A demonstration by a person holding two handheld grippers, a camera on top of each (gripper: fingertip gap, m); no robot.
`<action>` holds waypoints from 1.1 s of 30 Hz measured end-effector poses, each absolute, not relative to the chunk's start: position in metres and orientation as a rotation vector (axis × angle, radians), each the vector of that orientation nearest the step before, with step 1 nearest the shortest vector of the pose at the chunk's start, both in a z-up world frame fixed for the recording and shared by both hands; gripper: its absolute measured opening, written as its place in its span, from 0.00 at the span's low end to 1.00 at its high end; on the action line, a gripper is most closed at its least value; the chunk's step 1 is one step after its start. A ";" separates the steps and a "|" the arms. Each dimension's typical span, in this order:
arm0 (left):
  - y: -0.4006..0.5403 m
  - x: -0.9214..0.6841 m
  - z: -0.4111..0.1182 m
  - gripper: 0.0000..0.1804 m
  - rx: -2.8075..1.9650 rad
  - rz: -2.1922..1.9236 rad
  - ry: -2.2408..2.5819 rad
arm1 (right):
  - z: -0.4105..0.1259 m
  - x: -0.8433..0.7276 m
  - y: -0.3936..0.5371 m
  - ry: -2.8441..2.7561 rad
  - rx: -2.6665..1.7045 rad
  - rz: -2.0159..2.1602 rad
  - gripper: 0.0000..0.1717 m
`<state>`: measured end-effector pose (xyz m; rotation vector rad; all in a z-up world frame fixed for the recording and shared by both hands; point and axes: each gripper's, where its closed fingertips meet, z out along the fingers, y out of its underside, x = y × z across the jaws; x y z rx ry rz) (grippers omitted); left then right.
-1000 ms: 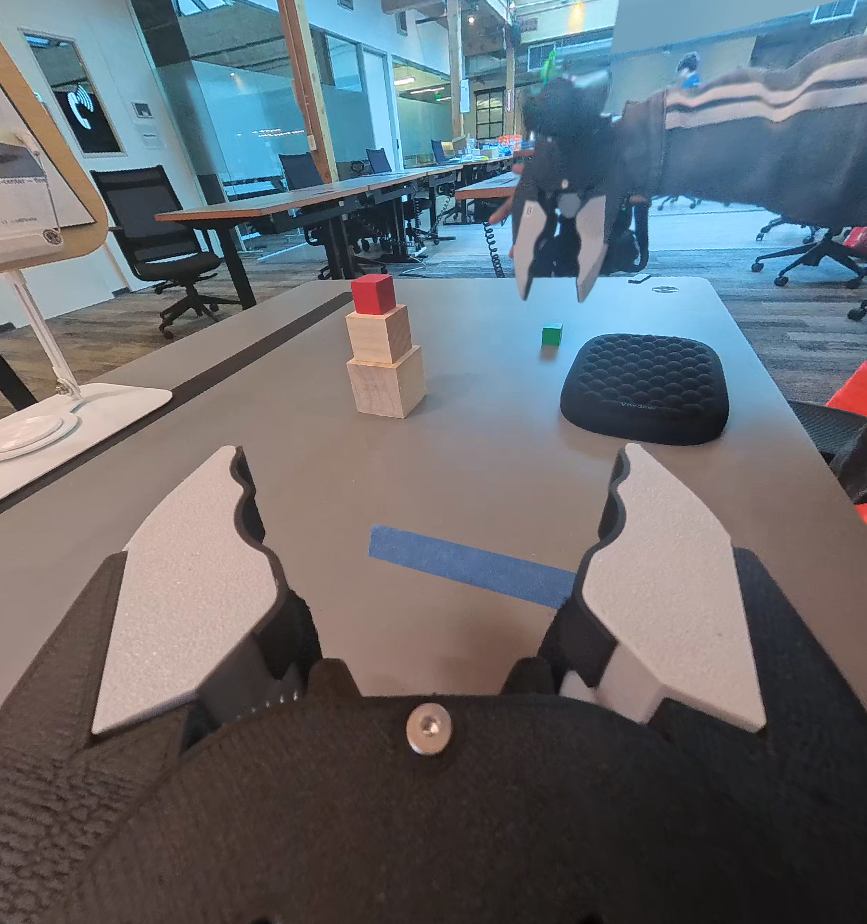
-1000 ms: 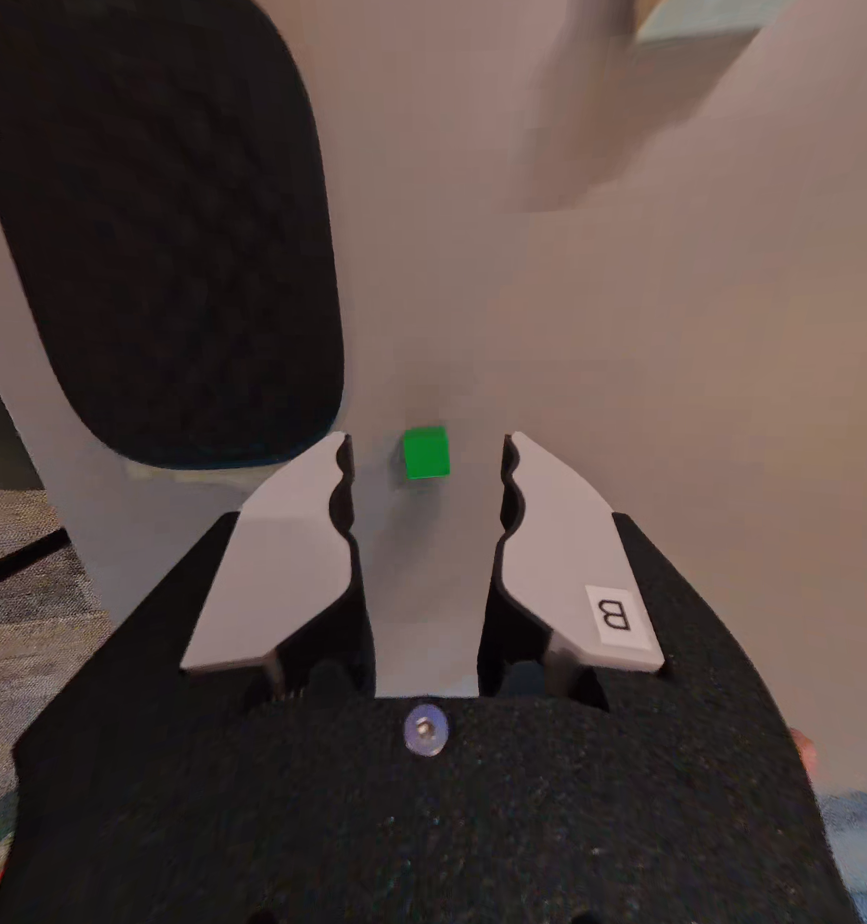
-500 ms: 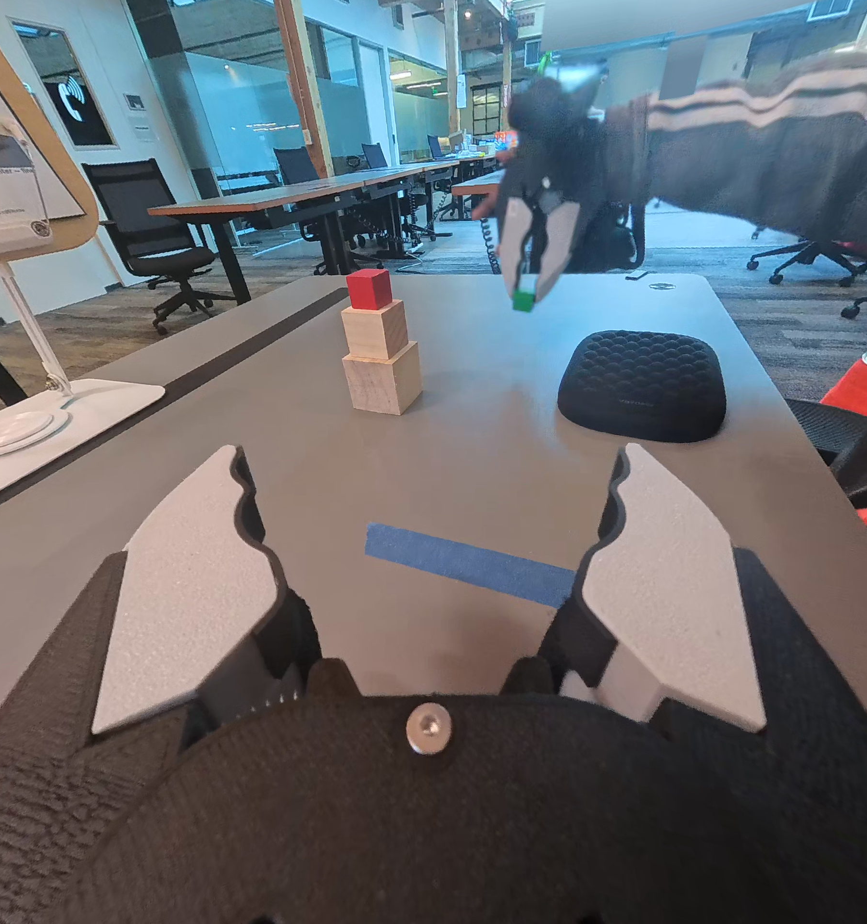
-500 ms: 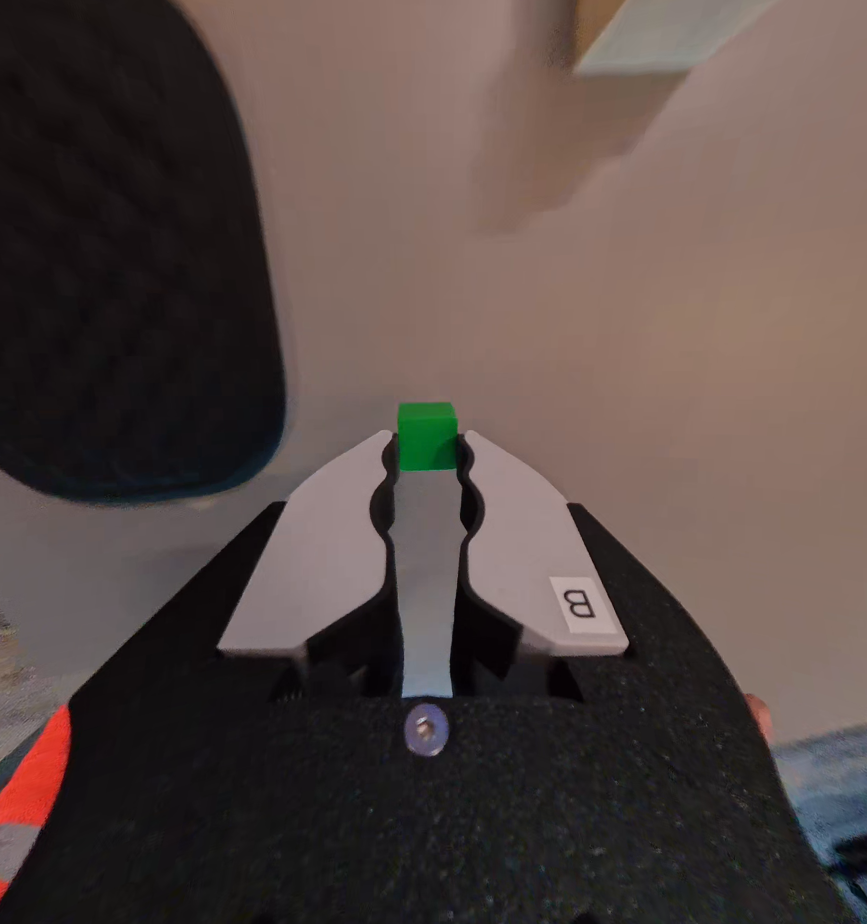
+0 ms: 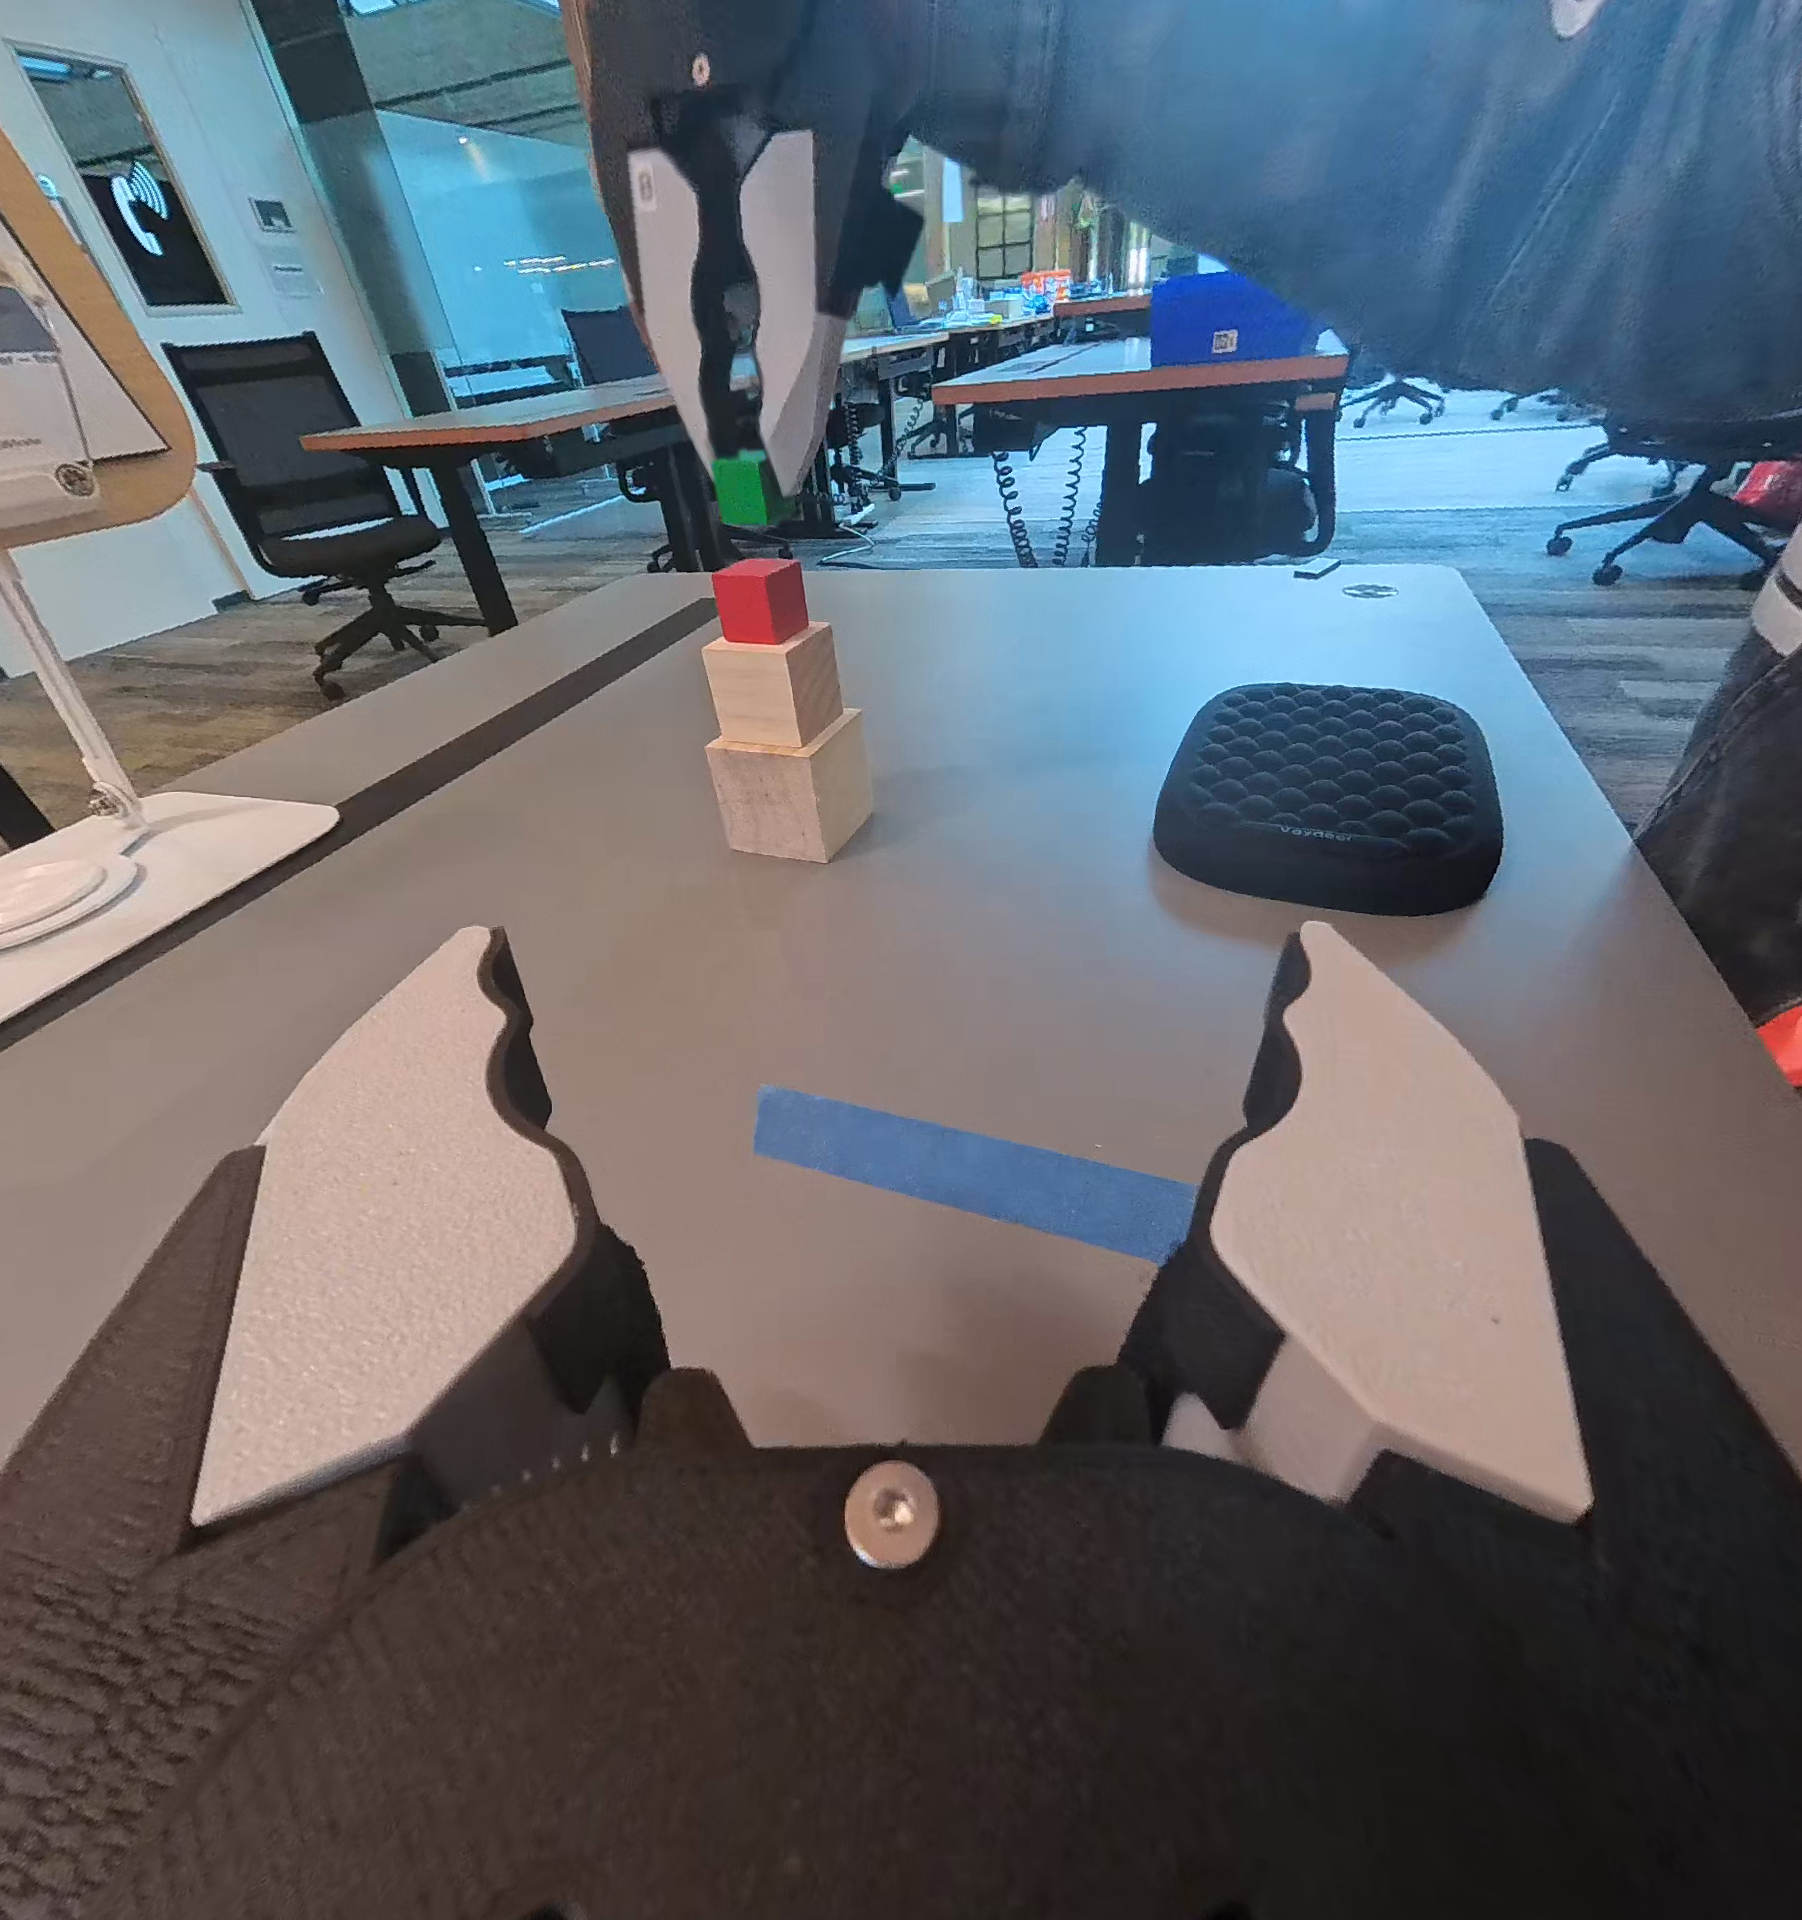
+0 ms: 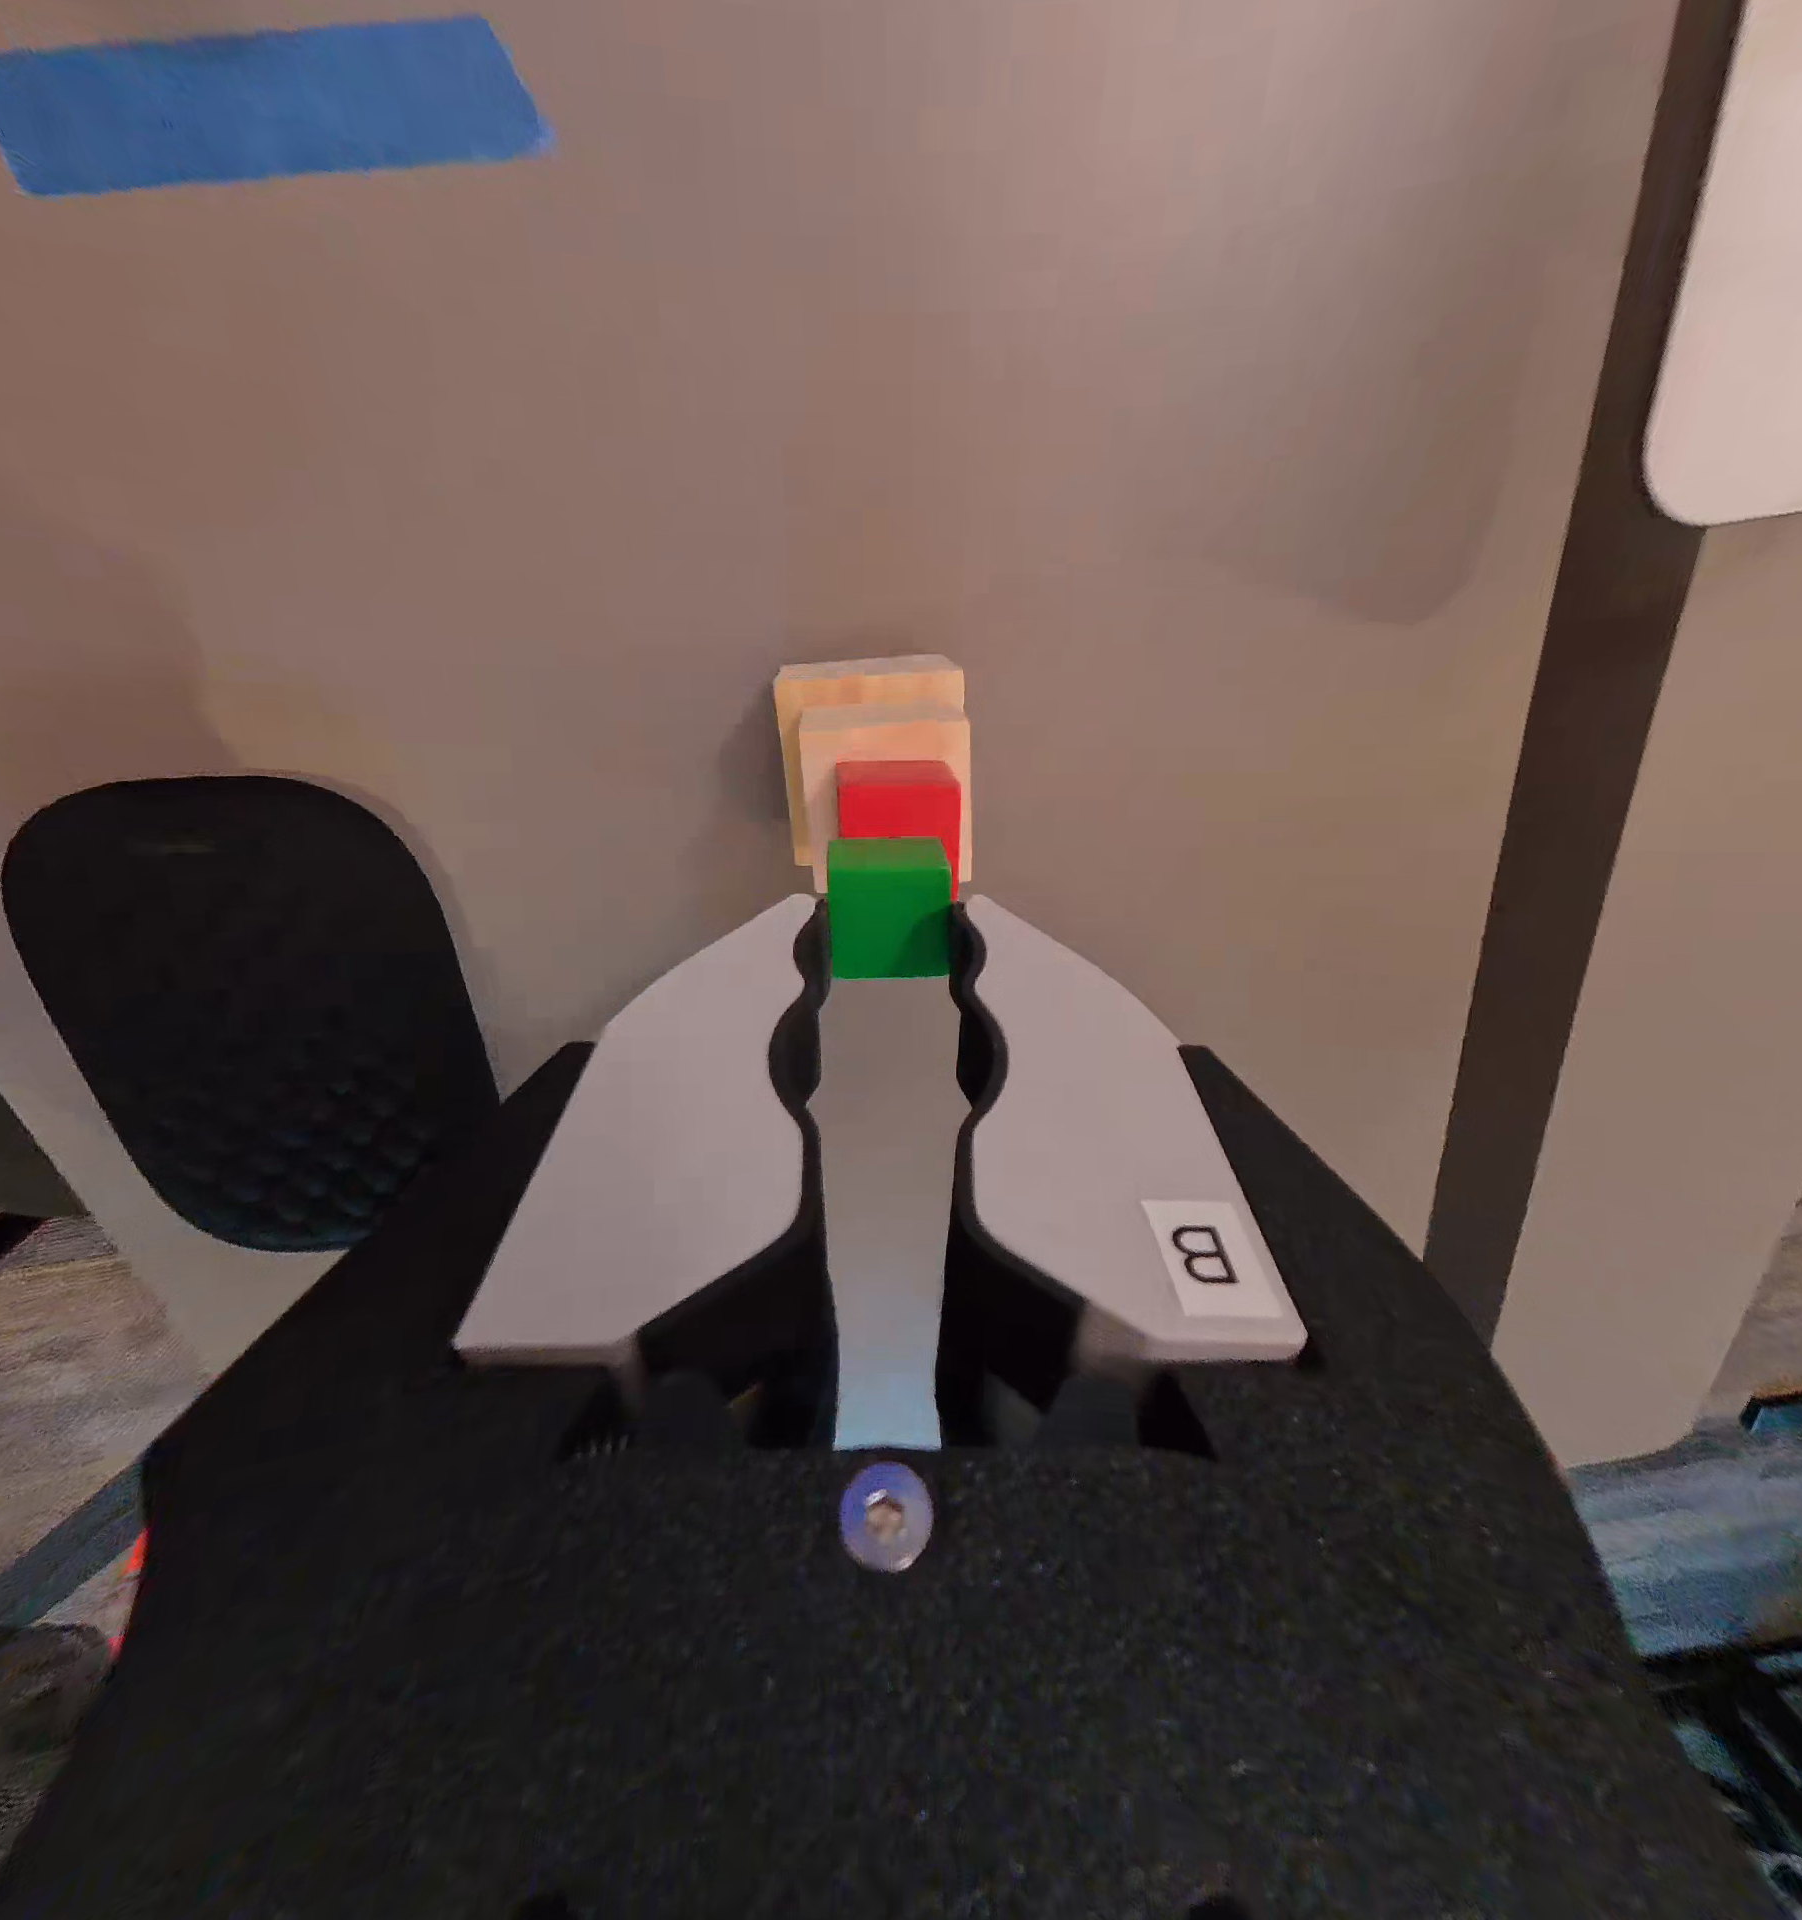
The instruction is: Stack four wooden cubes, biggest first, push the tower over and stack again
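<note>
A tower stands on the grey table [image 5: 980, 935]: a large pale wooden cube [image 5: 788, 792], a smaller pale cube [image 5: 772, 686] on it, and a red cube [image 5: 760, 601] on top. My right gripper [image 6: 889, 914] is shut on a small green cube [image 6: 889, 909] and holds it just above the red cube [image 6: 897, 800]. The left wrist view shows it [image 5: 746, 468] pointing down over the tower with the green cube [image 5: 746, 490] at its tips. My left gripper [image 5: 897, 956] is wide open and empty, low over the table's near side.
A black dimpled pad [image 5: 1333, 795] lies right of the tower. A strip of blue tape [image 5: 970, 1169] is stuck near my left gripper. A white stand base [image 5: 97, 883] sits at the left. A person's dark sleeve [image 5: 1396, 187] reaches across above.
My right gripper shut on the green cube on the table, lifted it and carried it left to above the tower. My left gripper stayed open and nearly still.
</note>
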<state>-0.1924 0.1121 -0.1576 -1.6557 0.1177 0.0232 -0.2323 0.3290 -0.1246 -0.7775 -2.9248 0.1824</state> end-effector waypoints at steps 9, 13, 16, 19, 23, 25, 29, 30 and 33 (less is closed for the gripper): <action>0.112 -0.193 -0.158 0.73 -1.658 0.024 0.119 | -0.140 -0.234 0.330 -2.960 -0.802 0.186 0.13; 0.112 -0.192 -0.158 0.73 -1.659 0.021 0.118 | -0.142 -0.236 0.331 -2.950 -0.820 0.181 0.13; 0.112 -0.192 -0.159 0.73 -1.661 0.018 0.117 | -0.140 -0.235 0.330 -2.942 -0.835 0.197 0.20; 0.112 -0.193 -0.159 0.73 -1.661 0.017 0.115 | -0.133 -0.235 0.330 -2.902 -0.841 0.268 0.27; 0.111 -0.195 -0.157 0.74 -1.653 0.026 0.102 | -0.129 -0.225 0.346 -2.834 -0.890 0.342 0.39; 0.111 -0.197 -0.156 0.75 -1.649 0.033 0.093 | -0.134 -0.219 0.357 -2.813 -0.934 0.388 0.27; 0.111 -0.199 -0.156 0.76 -1.646 0.048 0.080 | -0.166 -0.210 0.374 -2.818 -1.035 0.460 0.00; 0.111 -0.200 -0.156 0.76 -1.646 0.049 0.078 | -0.175 -0.209 0.374 -2.835 -1.041 0.481 0.00; 0.111 -0.200 -0.157 0.76 -1.650 0.051 0.078 | -0.194 -0.214 0.371 -2.840 -1.040 0.515 0.00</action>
